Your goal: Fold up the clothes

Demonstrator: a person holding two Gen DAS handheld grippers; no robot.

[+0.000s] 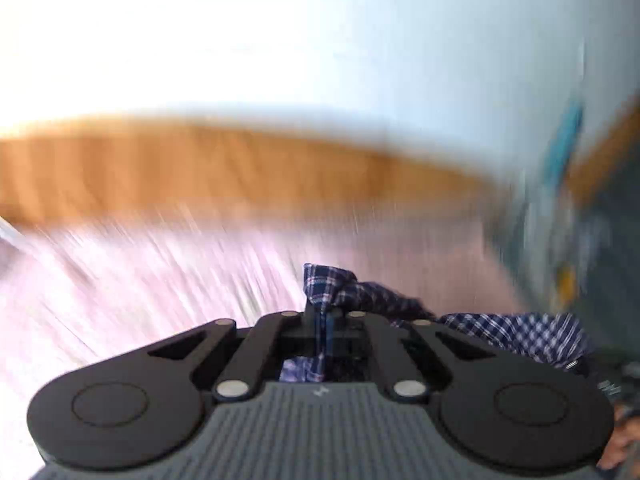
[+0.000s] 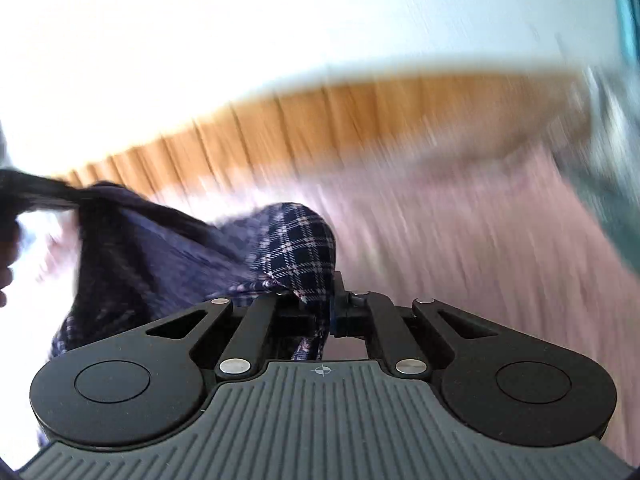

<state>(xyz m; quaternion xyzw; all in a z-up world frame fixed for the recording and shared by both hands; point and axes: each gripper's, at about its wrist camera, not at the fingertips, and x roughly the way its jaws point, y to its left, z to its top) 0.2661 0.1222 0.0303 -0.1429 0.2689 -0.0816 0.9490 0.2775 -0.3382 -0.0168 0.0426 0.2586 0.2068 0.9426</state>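
A navy plaid garment (image 1: 516, 332) with thin white checks hangs between both grippers above a pink bed sheet (image 1: 152, 276). My left gripper (image 1: 322, 320) is shut on a bunched corner of it, and the cloth trails off to the right. In the right wrist view my right gripper (image 2: 326, 312) is shut on another fold of the plaid garment (image 2: 296, 244). From there the fabric stretches up and left to the other gripper (image 2: 36, 196), dark and blurred at the frame's left edge. Both views are smeared by motion.
A wooden headboard (image 1: 224, 168) runs across behind the pink sheet (image 2: 460, 240), with a pale wall (image 1: 320, 40) above it. Blurred grey and teal shapes (image 1: 568, 184) stand at the right. Part of a hand (image 2: 6, 272) shows at the left edge.
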